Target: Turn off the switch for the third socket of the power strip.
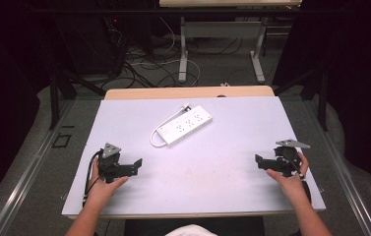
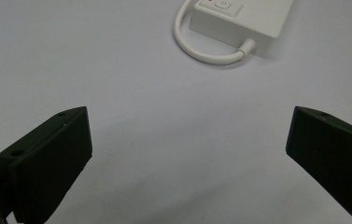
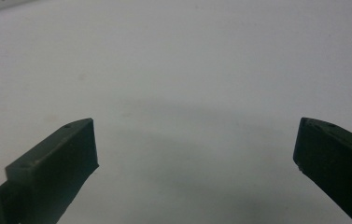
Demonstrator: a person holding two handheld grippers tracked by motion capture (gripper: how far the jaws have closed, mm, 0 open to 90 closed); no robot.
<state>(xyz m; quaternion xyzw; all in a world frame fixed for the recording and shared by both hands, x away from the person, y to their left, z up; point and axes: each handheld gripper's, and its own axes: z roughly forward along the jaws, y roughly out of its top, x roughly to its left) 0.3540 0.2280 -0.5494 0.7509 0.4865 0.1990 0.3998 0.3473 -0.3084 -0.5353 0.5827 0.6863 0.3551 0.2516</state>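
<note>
A white power strip (image 1: 185, 124) lies at an angle in the middle of the white table top (image 1: 212, 172), its short white cable (image 1: 154, 140) looping at the near-left end. In the left gripper view the strip's end (image 2: 239, 21) and its cable (image 2: 201, 51) lie ahead of the jaws. My left gripper (image 1: 136, 164) rests low at the table's front left, held by a hand, open with nothing between its jaws (image 2: 187, 154). My right gripper (image 1: 258, 160) sits at the front right, held by the other hand, open over bare table (image 3: 197, 154).
The table's wooden far edge (image 1: 188, 92) shows beyond the white sheet. Behind it stand a desk frame's legs (image 1: 183, 54) and loose cables on the floor (image 1: 148, 66). Dark curtains close in both sides.
</note>
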